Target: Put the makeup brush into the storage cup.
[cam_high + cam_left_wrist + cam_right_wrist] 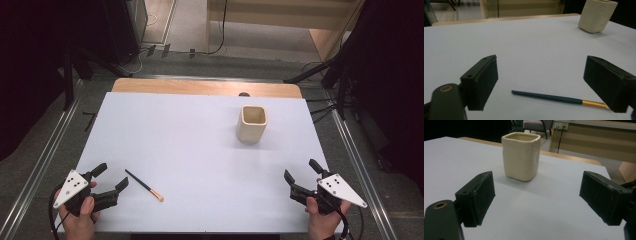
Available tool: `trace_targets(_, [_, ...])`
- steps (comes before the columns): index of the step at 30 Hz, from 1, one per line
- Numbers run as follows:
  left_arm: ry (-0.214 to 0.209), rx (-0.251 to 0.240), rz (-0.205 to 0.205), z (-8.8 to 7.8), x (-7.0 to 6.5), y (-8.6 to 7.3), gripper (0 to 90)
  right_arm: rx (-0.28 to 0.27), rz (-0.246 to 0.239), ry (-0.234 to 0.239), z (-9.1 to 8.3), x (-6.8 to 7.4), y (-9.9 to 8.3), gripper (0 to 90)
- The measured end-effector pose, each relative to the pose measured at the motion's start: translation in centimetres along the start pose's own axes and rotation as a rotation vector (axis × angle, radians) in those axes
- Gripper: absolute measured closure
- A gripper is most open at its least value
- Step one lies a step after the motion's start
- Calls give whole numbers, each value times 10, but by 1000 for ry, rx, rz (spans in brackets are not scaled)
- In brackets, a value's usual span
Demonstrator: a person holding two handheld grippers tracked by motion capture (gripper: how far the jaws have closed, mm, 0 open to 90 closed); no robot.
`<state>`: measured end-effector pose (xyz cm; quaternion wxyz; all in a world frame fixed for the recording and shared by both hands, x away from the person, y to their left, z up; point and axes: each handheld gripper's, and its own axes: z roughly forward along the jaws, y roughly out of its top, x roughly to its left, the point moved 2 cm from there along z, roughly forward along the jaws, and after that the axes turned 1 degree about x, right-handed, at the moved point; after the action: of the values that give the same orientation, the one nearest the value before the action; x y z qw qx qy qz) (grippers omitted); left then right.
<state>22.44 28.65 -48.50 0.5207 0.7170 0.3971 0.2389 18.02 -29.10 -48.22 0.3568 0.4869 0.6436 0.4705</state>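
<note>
Your left gripper (111,178) sits at the near left corner of the white surface (190,130), with its jaws standing wide apart and nothing between the pads. Just to its right lies the thin dark brush (144,185), flat on the surface, its gold ferrule and pale tip pointing toward you and to the right, its dark handle end pointing away toward the left. In the left gripper view the brush (554,97) lies across the gap ahead of the jaws, close to them but not touched by either one. Your right gripper (301,176) rests at the near right corner, its jaws also spread wide and holding nothing. The cream square cup (252,124) stands upright on the far right part of the surface, well apart from both grippers; in the right gripper view the cup (521,156) stands straight ahead between the two jaws, farther off.
</note>
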Motion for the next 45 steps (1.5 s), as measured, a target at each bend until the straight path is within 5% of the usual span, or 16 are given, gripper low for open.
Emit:
trace_targets(9, [-20,-26,4,-3,1,6,159,14,-7,14,1,4,0,138])
trace_targets(13, [-42,1,42,-1,1,10,206,17,-17,19,2,5,0,138])
trace_targets(18, [-177,56,38,3,-1,19,282,24,-8,21,5,3,-1,139])
trace_targets(24, [-274,176,88,20,-7,32,274,26,-6,23,4,4,-1,140])
trace_targets(35, [-331,325,161,42,-12,51,371,38,-10,27,4,4,-2,140])
trace_targets(42, [-409,462,248,58,-14,56,401,43,-6,27,5,4,-2,141])
trace_targets(43, [-406,481,268,60,-14,56,476,47,-2,27,5,4,-3,141])
trace_targets(45, [-400,504,302,63,-13,56,471,49,-1,26,5,4,-3,141])
